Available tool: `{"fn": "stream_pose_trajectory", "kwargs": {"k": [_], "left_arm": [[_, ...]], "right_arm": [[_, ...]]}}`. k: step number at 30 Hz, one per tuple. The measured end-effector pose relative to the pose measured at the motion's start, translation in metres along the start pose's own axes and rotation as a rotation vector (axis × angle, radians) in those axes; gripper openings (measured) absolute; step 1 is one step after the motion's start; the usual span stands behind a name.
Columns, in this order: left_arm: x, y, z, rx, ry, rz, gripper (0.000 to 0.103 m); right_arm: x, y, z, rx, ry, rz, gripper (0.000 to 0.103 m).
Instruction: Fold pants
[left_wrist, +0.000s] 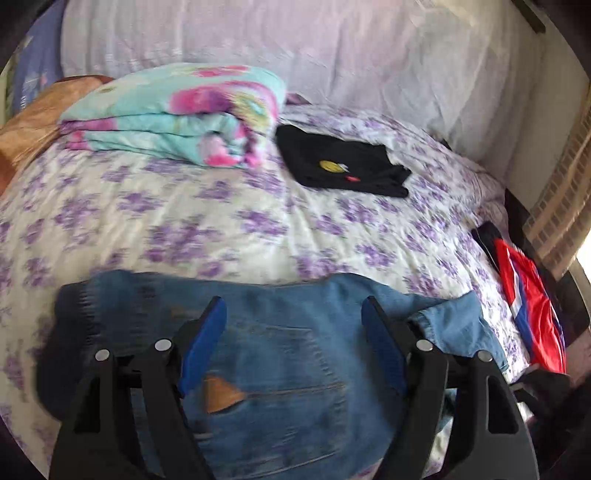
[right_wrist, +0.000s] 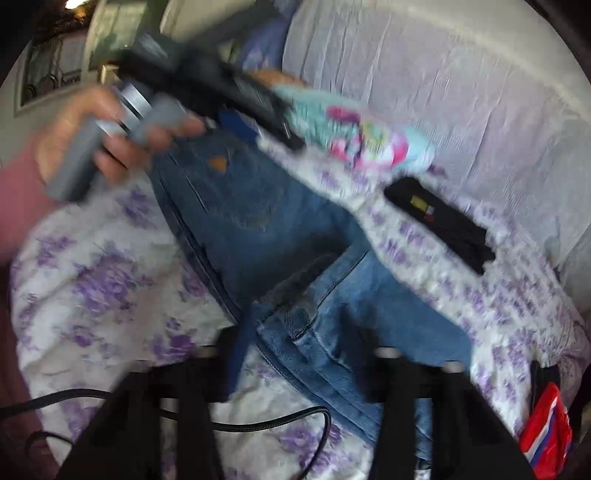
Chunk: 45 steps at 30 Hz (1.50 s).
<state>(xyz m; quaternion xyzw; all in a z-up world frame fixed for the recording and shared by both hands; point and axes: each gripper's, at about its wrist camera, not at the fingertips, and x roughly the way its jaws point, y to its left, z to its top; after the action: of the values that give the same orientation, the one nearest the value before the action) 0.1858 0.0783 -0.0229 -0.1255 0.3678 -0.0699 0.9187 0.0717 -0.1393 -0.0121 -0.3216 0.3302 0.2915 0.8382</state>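
Jeans (left_wrist: 280, 354) lie folded on the near part of the flowered bedspread (left_wrist: 177, 221). Above them the left claw (left_wrist: 293, 339) hangs with its blue pads apart and nothing pinched between them. The right claw (right_wrist: 306, 354) is over the lighter denim end, too blurred to tell whether it grips. Farther back sit a black garment (left_wrist: 343, 166), a rolled tie-dye blanket (left_wrist: 177, 114) and a red cloth (left_wrist: 532, 306) at the edge.

The bed (left_wrist: 177, 206) carries jeans (left_wrist: 288, 354) near, a folded blanket (left_wrist: 173, 118) far left, black clothes (left_wrist: 343, 166) far, and a red garment (left_wrist: 532, 302) right.
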Motion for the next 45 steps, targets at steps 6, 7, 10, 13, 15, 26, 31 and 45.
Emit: {"fn": "stream_pose_trajectory", "kwargs": {"k": [6,7,10,13,15,26,31,45], "left_arm": [[-0.029,0.052,0.004,-0.026,-0.068,0.102,0.081],[-0.034,0.061,0.006,-0.03,-0.076,0.114,0.081],[-0.047,0.08,0.01,-0.034,-0.121,0.143,0.083],[-0.058,0.097,0.012,-0.042,-0.146,0.167,0.087],[-0.064,0.112,0.013,-0.063,-0.15,0.186,0.09],[-0.053,0.19,0.006,-0.176,-0.101,0.308,0.099],[-0.035,0.195,-0.004,-0.165,-0.025,0.301,0.099],[-0.025,0.211,-0.014,-0.224,0.052,0.251,0.099]], "right_arm": [[0.019,0.003,0.006,0.055,0.079,-0.012,0.033],[0.013,0.001,0.009,0.061,0.07,0.001,0.041],[-0.006,-0.025,0.021,0.222,-0.051,0.076,0.055],[0.024,-0.054,0.022,0.409,0.011,0.122,0.055],[0.054,-0.054,0.019,0.447,0.128,0.093,0.056],[-0.008,0.055,0.109,0.146,-0.185,0.115,0.065],[0.011,0.118,0.142,-0.077,-0.199,0.053,0.065],[0.081,0.172,0.166,-0.222,-0.001,-0.022,0.066]]}}
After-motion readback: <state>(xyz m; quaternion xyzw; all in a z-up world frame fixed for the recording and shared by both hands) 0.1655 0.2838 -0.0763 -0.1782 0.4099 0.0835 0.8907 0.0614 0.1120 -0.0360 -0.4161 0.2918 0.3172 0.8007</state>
